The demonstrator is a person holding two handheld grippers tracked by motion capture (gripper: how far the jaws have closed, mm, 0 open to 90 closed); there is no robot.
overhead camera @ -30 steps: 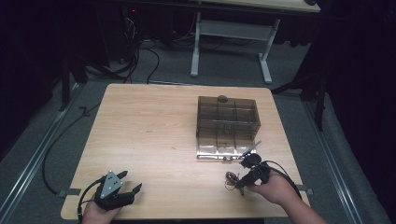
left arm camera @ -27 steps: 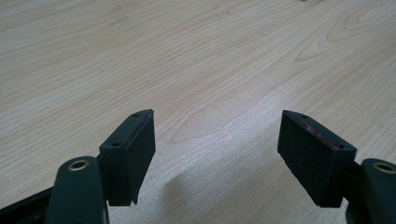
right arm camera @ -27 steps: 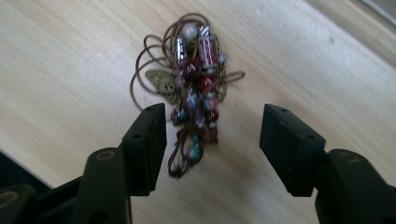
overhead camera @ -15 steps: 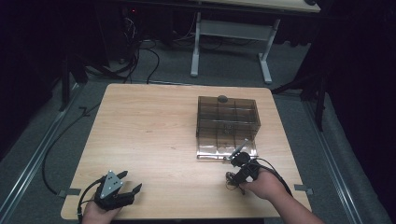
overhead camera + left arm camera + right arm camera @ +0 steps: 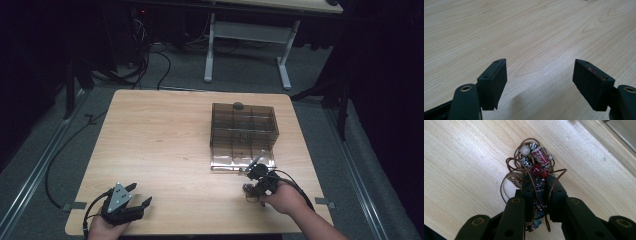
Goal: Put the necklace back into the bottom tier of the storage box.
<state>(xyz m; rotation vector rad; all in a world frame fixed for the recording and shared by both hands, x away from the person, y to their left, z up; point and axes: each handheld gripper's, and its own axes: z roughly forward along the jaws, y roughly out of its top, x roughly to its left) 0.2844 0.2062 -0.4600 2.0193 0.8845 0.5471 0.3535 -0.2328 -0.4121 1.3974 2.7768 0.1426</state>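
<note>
One clear smoky box with inner compartments stands on the wooden table, toward its far right part. Its flat lid lies against the box's near side. Just nearer than the lid, the right gripper is clamped on one tangle of brown cord and beads, held just above the table. Well to the near left of the box, the left gripper rests with its jaws spread wide, holding nothing.

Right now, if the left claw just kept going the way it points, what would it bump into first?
Probably nothing: the left claw is open, and ahead lies bare wooden table as far as its view shows.
</note>
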